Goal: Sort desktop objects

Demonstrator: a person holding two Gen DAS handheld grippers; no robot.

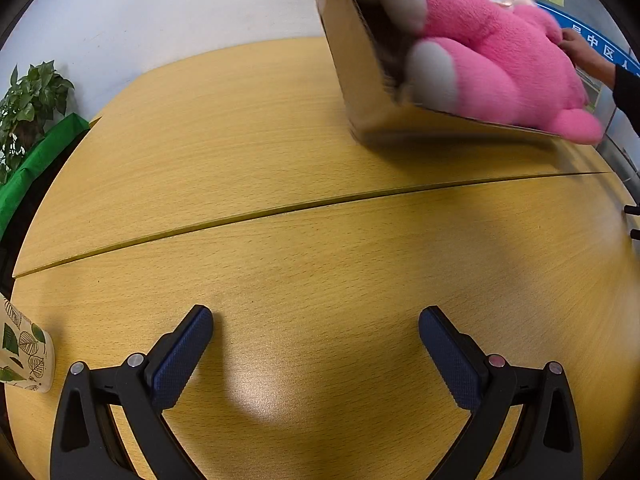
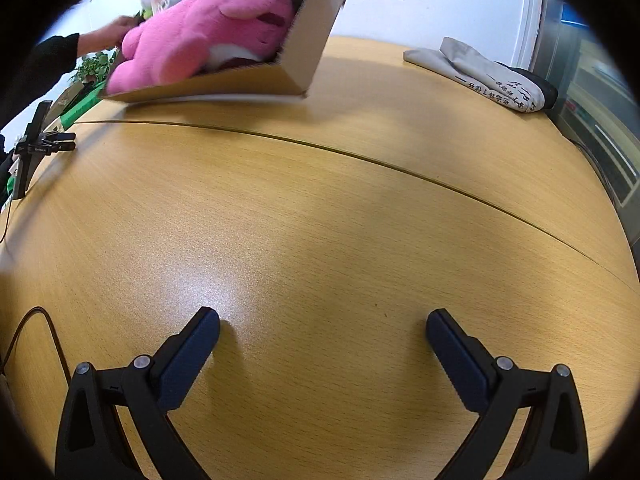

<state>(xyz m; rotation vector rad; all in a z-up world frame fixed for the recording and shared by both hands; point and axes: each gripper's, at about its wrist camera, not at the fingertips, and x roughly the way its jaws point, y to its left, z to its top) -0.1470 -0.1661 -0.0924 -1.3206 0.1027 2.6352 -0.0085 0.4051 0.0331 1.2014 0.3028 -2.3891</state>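
A person's hand [image 1: 576, 46] is tipping a cardboard box [image 2: 304, 52] over the far side of the bench [image 1: 320, 240], seemingly to spill the pink plush toy [image 1: 492, 52] out for sorting. The left gripper [image 1: 316, 344] and right gripper [image 2: 323, 346] are waiting spread wide, holding nothing, well back from the box

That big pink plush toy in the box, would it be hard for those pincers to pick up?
Probably not. The pink plush looks soft and fuzzy, so it should squash and grip easily. It is likely light for its bulk, and floppy: limbs may dangle. It fills much of the tilted box.
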